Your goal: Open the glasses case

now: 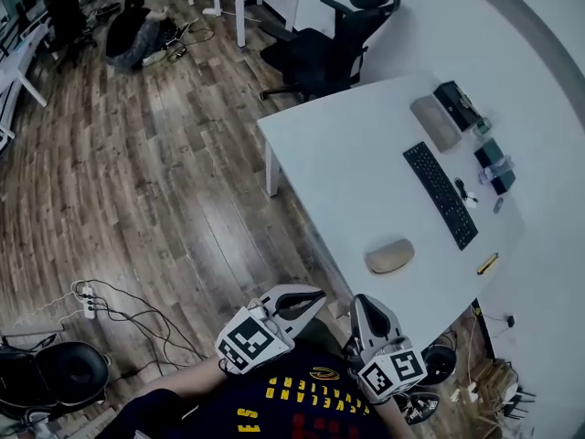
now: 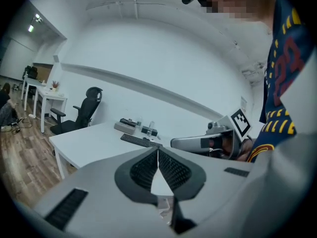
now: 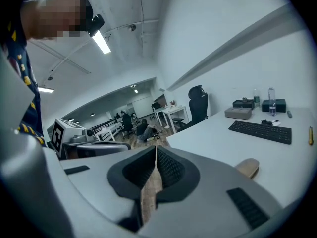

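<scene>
Glasses case (image 1: 390,256), tan and oval, lies shut on the white table (image 1: 338,154) in the head view, near the keyboard (image 1: 441,194), just off that keyboard's end closest to the person. The left gripper (image 1: 309,300) and the right gripper (image 1: 361,307) hang side by side off the table's edge, farther from the keyboard than the case is, and neither touches the case.

From the left gripper view, the left gripper (image 2: 158,151) has its ribbed pads pressed together with nothing between them. The keyboard (image 2: 140,141) shows beyond them, and the right gripper (image 2: 195,143) sits to its right.

From the right gripper view, the right gripper (image 3: 156,148) also has its jaws closed and empty. The case (image 3: 247,167) rests on the table on the person's side of the keyboard (image 3: 260,131), well clear of the jaws.
</scene>
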